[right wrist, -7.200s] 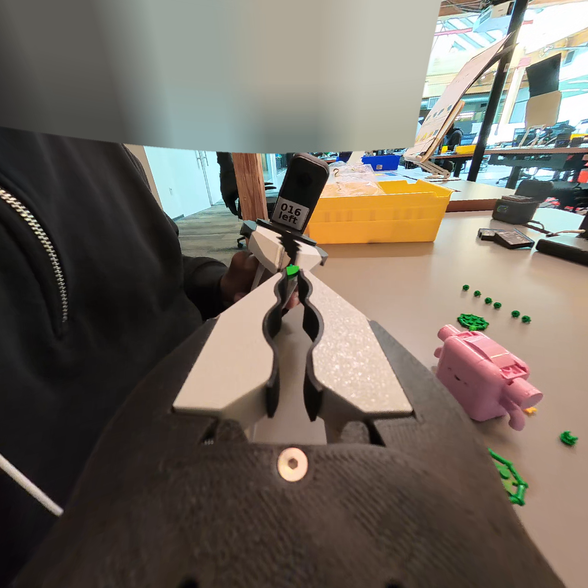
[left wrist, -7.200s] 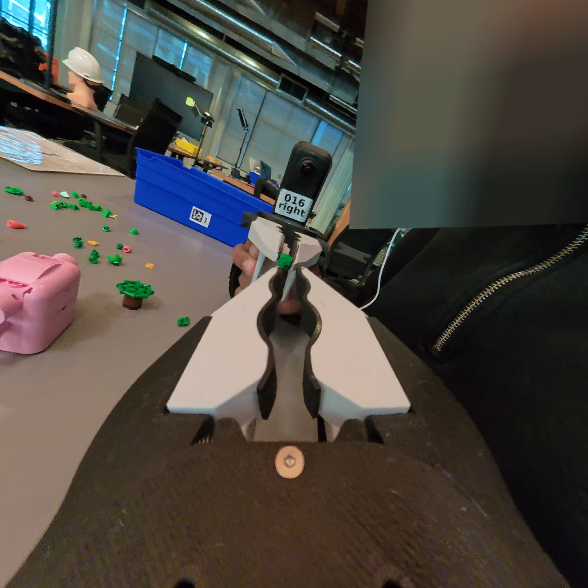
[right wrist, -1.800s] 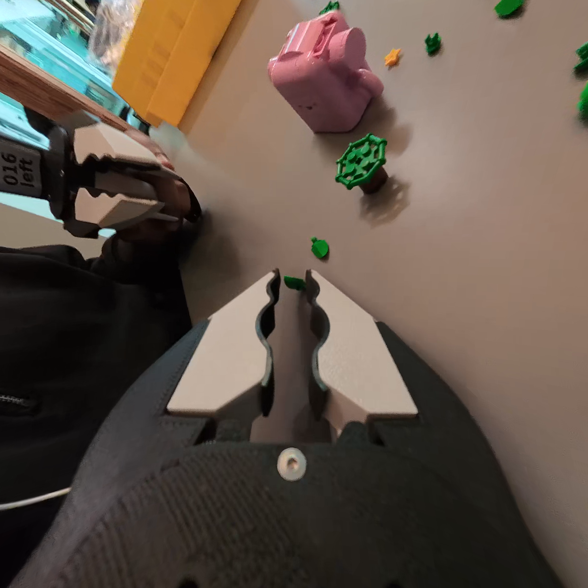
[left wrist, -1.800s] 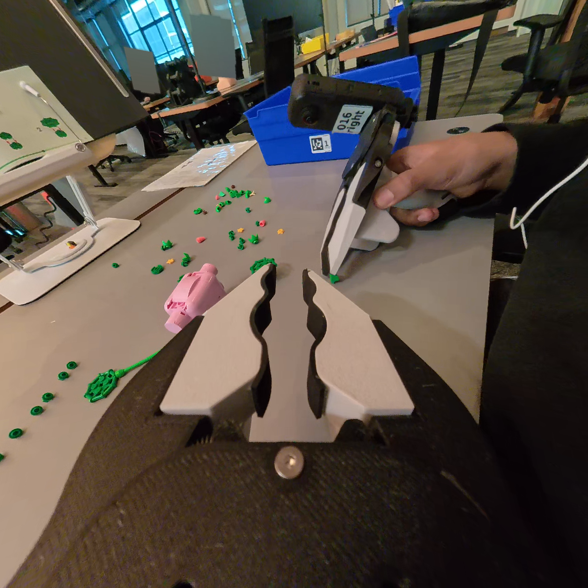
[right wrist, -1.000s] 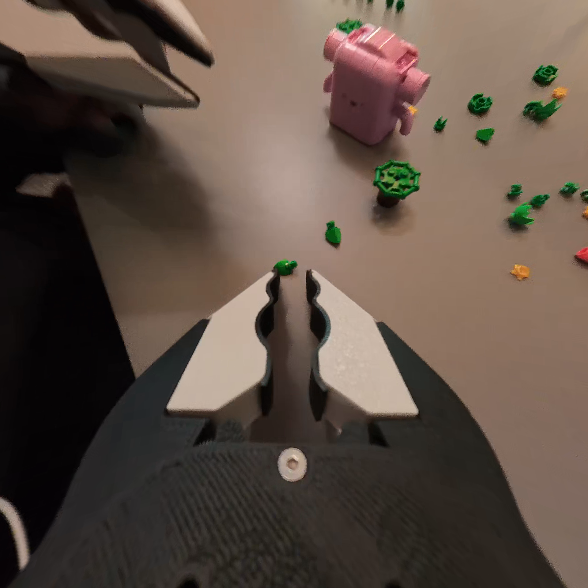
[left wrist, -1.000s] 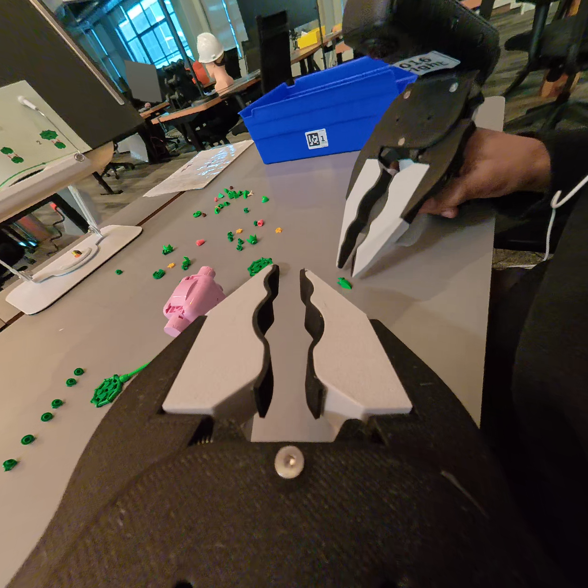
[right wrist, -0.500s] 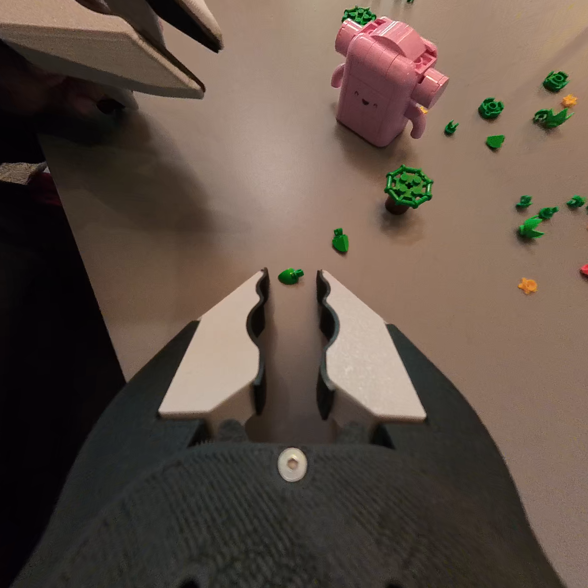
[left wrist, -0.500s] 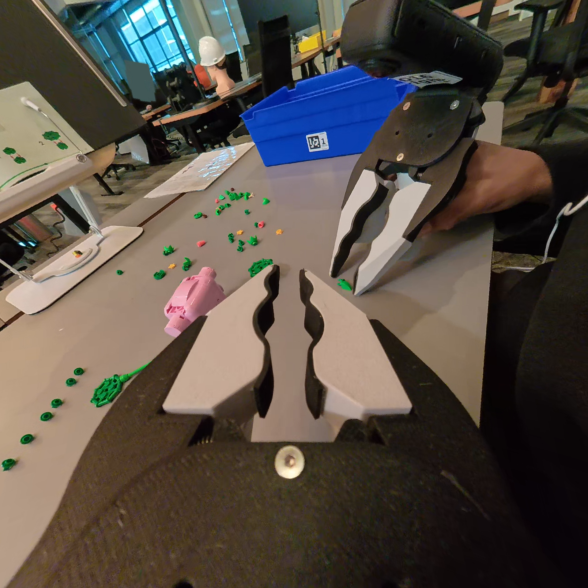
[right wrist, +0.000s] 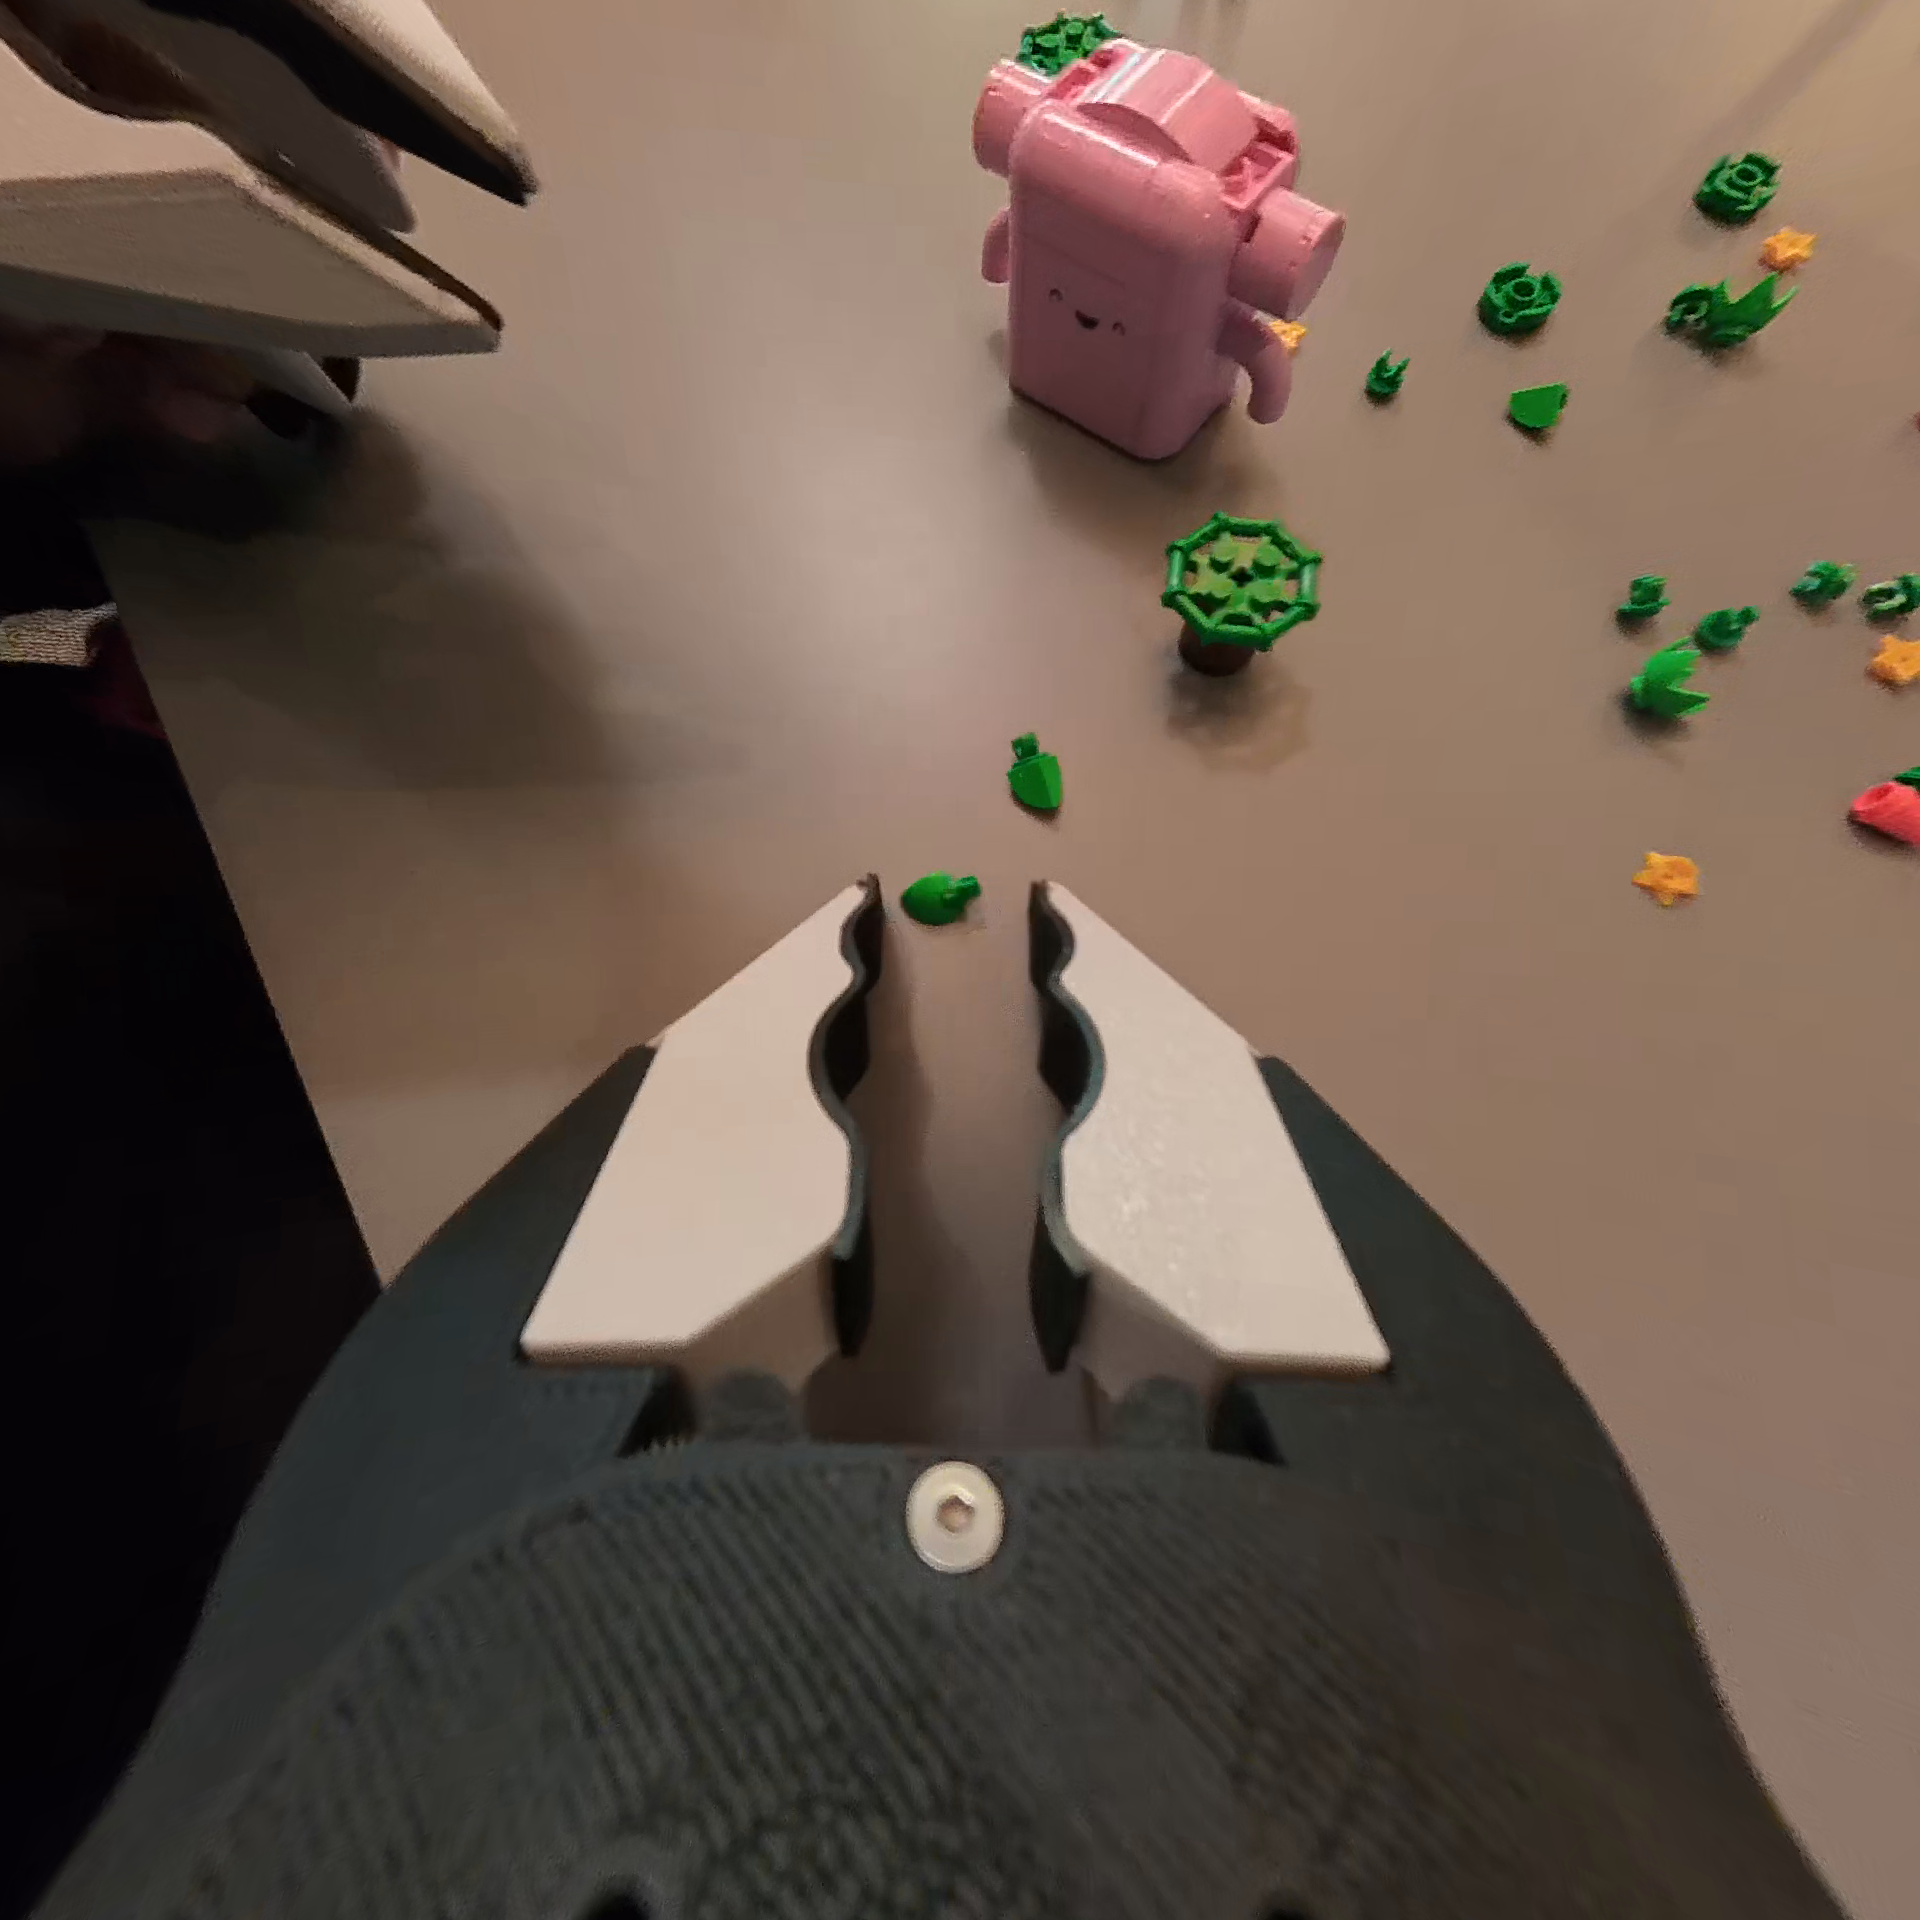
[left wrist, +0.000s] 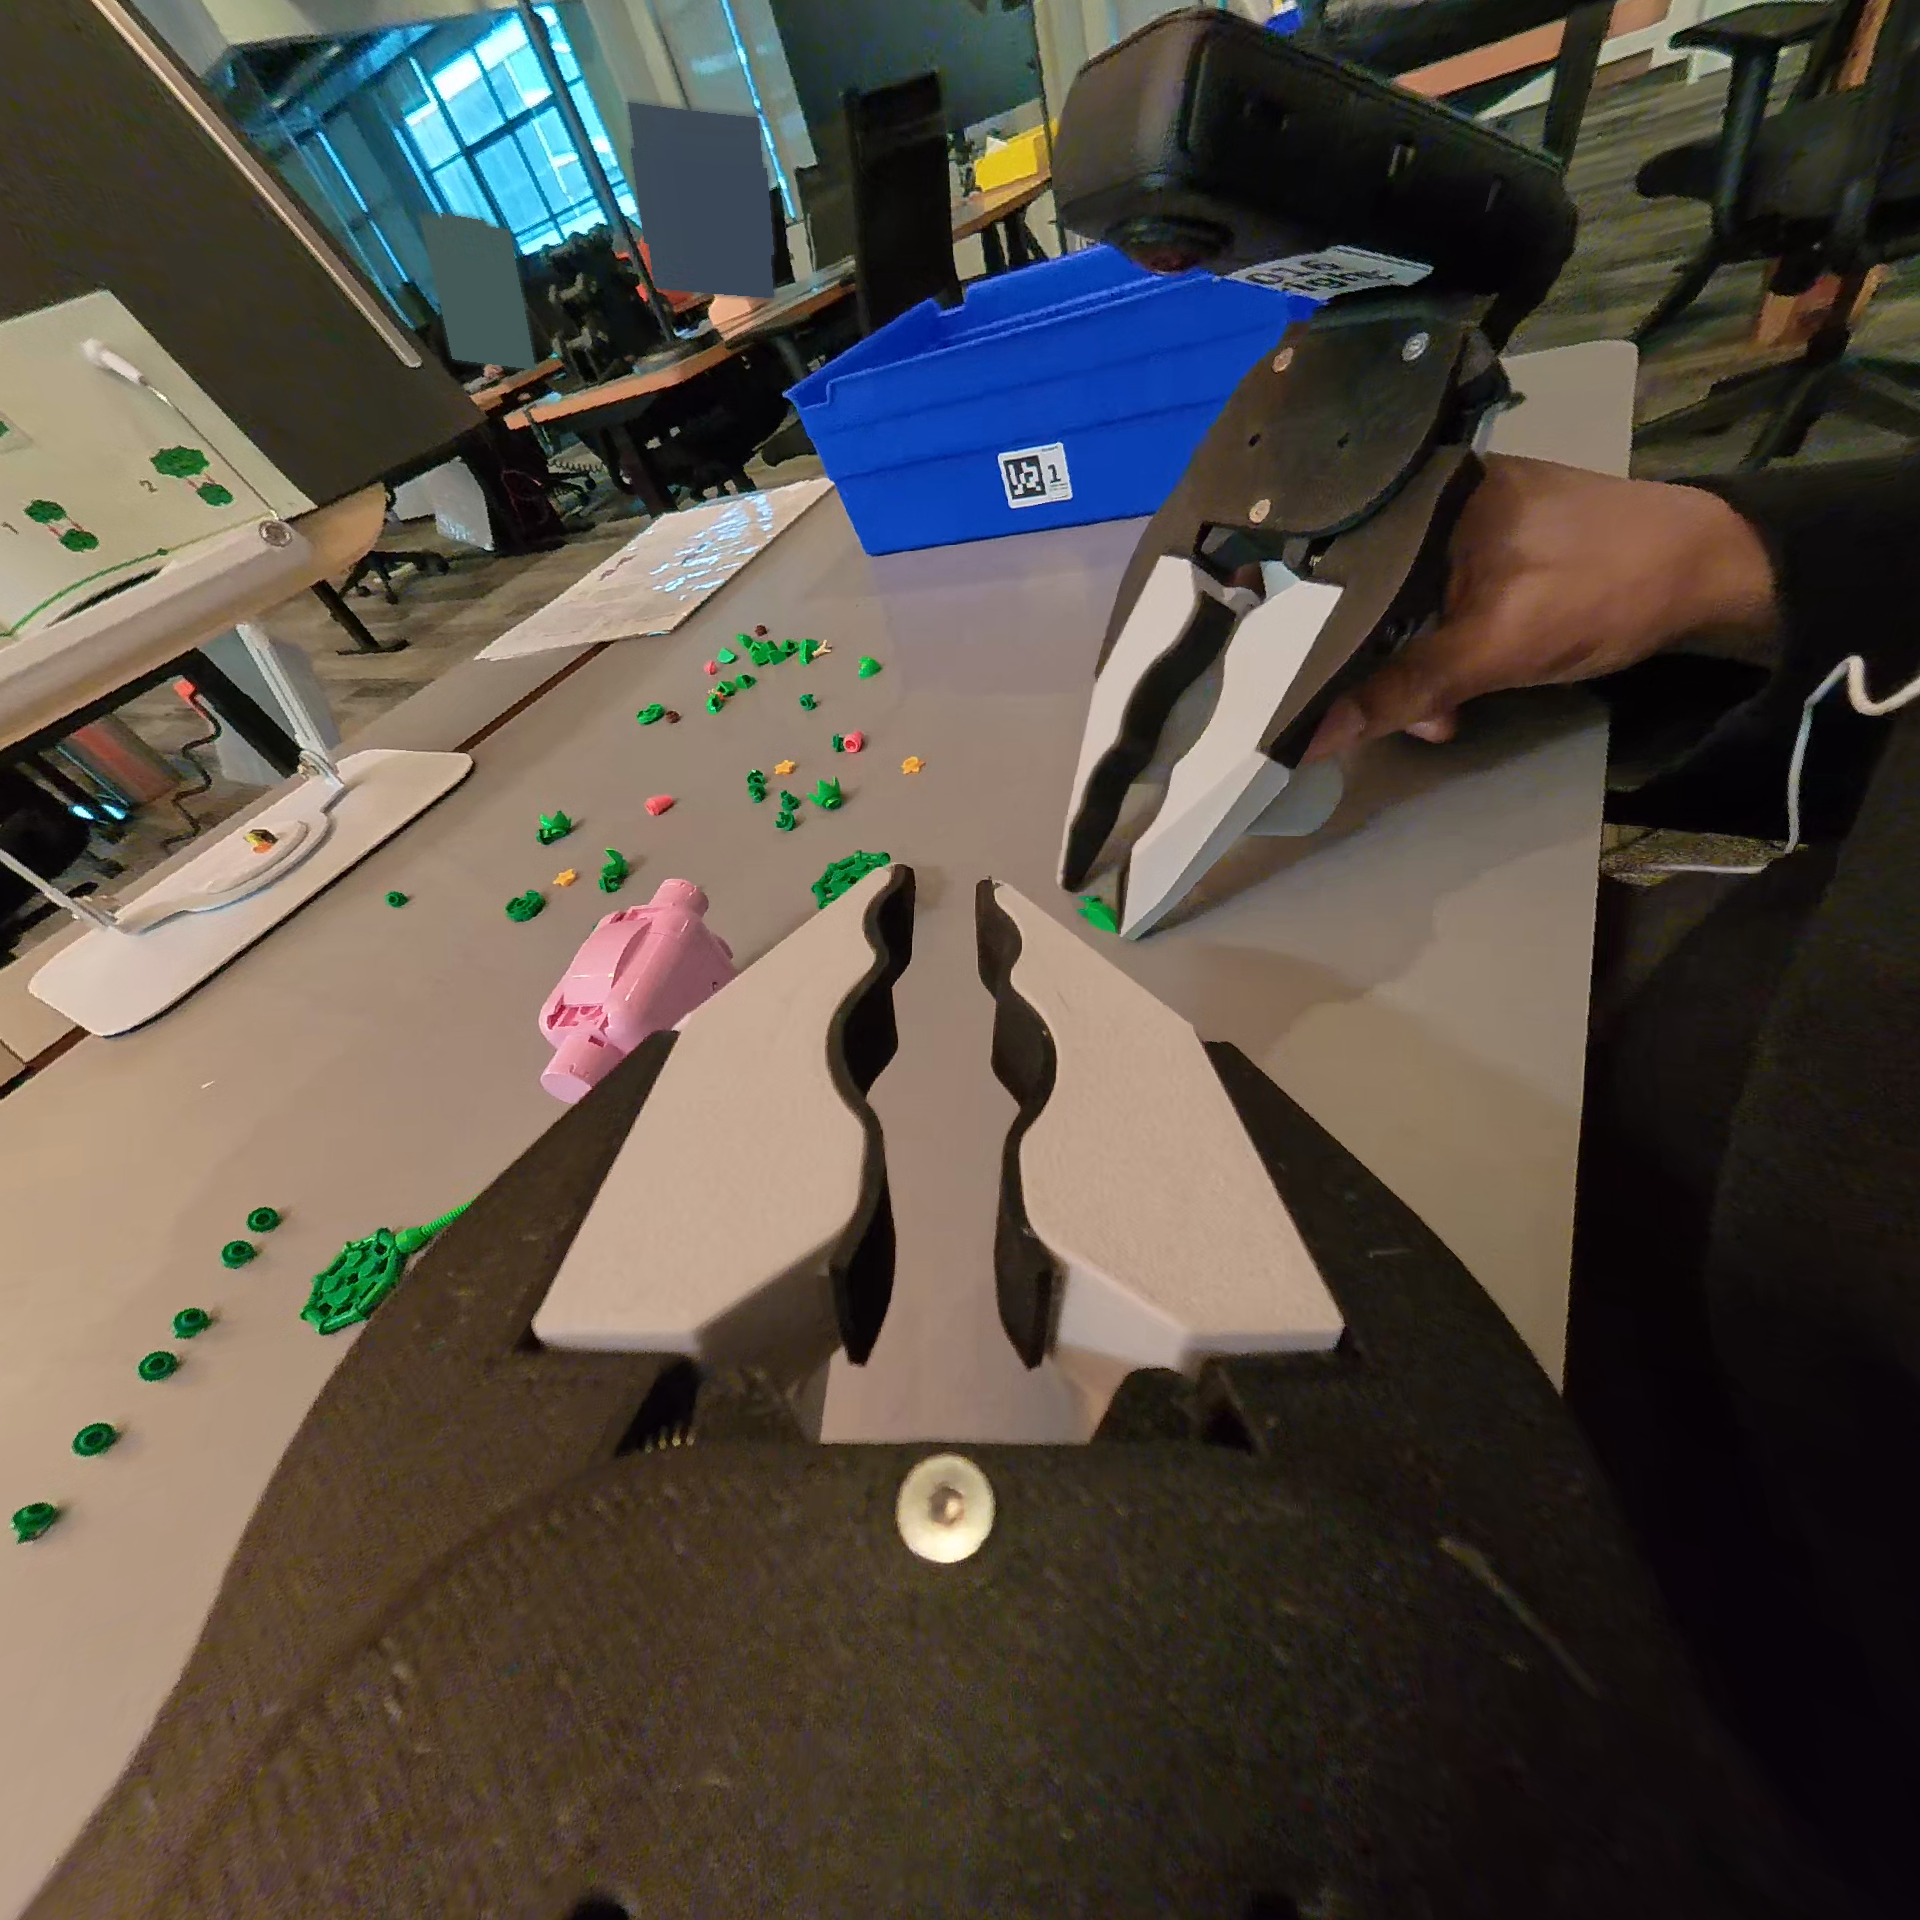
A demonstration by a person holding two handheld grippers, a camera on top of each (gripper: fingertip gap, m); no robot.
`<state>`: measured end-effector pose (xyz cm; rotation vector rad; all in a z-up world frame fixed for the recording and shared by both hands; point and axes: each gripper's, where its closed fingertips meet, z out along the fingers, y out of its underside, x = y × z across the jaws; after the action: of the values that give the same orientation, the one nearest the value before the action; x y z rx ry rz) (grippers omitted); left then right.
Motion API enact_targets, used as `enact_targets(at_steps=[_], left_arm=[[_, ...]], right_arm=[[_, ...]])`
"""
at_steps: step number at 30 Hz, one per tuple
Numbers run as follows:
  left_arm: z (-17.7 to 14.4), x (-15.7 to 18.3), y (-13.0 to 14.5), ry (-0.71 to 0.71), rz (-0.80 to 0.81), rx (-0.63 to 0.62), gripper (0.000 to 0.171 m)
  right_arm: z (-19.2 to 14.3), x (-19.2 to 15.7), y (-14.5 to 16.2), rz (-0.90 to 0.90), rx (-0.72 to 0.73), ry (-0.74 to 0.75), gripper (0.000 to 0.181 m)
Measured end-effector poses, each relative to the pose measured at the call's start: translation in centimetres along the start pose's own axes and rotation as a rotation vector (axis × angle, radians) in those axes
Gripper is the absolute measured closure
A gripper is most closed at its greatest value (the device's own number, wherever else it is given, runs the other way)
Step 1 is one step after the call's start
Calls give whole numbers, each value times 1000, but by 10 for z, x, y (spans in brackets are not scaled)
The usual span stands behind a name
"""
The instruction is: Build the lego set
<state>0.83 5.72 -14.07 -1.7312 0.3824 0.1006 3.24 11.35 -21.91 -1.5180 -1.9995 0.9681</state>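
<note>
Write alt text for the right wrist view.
The open right gripper points down at a small green leaf piece lying on the grey table between its fingertips. Beyond stand a second leaf, a small green tree and a pink figure.

Small leaf piece (right wrist: 938,898) on table (right wrist: 727,644) between right tongs (right wrist: 954,900) tips, second leaf (right wrist: 1035,774) beyond, figure (right wrist: 1138,275) farther back
</note>
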Motion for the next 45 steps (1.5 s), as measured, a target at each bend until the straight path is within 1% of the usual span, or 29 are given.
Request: enact_targets(at_steps=[3, 4, 6, 7, 9, 11, 13, 14, 15, 16, 17, 18, 19, 20, 21, 22, 24, 26, 27, 30, 33, 37, 41, 45], left_arm=[[0, -1, -1, -6, -3, 5, 164], [0, -2, -4, -1, -48, 20, 165], [3, -1, -16, 95, -228, 41, 157], [5, -3, -23, 150, -305, 39, 150], [10, -21, -37, 194, -372, 44, 142], [19, -51, -47, 156, -329, 46, 141], [33, -88, -46, 69, -215, 4, 141], [41, -106, -42, 23, -172, -25, 142], [47, -122, -37, -7, -151, -43, 144], [52, -135, -33, -26, -149, -51, 146], [54, -146, -28, -45, -162, -47, 150], [53, -156, -24, -66, -186, -30, 154], [49, -163, -19, -81, -215, 1, 160], [42, -168, -14, -93, -248, 37, 168], [35, -170, -7, -91, -268, 62, 171], [29, -175, 2, -97, -272, 55, 171], [19, -193, 18, -159, -282, 6, 171], [10, -207, 21, -192, -308, 15, 171], [7, -211, 22, -196, -332, 29, 171], [7, -210, 21, -153, -411, 59, 171], [12, -201, 19, -112, -421, 60, 171], [21, -188, 20, -52, -440, 49, 171], [30, -179, 28, 1, -474, 25, 171], [32, -173, 25, 39, -492, 38, 171]], right_arm=[[-8, 15, -4, 13, 34, -19, 147], [-14, 20, -8, 26, 51, -29, 144], [-30, 34, -25, 27, 99, -36, 142], [-39, 43, -37, 10, 127, -17, 141], [-58, 68, -65, -64, 175, 65, 139], [-76, 99, -100, -170, 250, 198, 138], [-91, 134, -136, -254, 381, 356, 136], [-95, 148, -152, -281, 463, 399, 139], [-93, 158, -162, -295, 522, 392, 145], [-82, 167, -163, -279, 527, 348, 151], [-67, 173, -154, -225, 480, 280, 155], [-50, 174, -138, -160, 415, 200, 152], [-37, 173, -121, -122, 361, 134, 154], [-28, 173, -105, -103, 334, 109, 160], [-22, 175, -92, -85, 325, 103, 165], [-18, 175, -86, -55, 325, 82, 168], [-12, 169, -86, 27, 338, -18, 167], [-6, 165, -82, 79, 321, -84, 165], [-3, 166, -79, 87, 305, -82, 165], [2, 172, -73, 61, 266, -41, 167], [3, 175, -67, 36, 229, -17, 169], [11, 171, -60, 28, 169, -52, 173], [24, 168, -59, -77, 109, -69, 173], [32, 167, -54, -161, 52, -102, 172]])
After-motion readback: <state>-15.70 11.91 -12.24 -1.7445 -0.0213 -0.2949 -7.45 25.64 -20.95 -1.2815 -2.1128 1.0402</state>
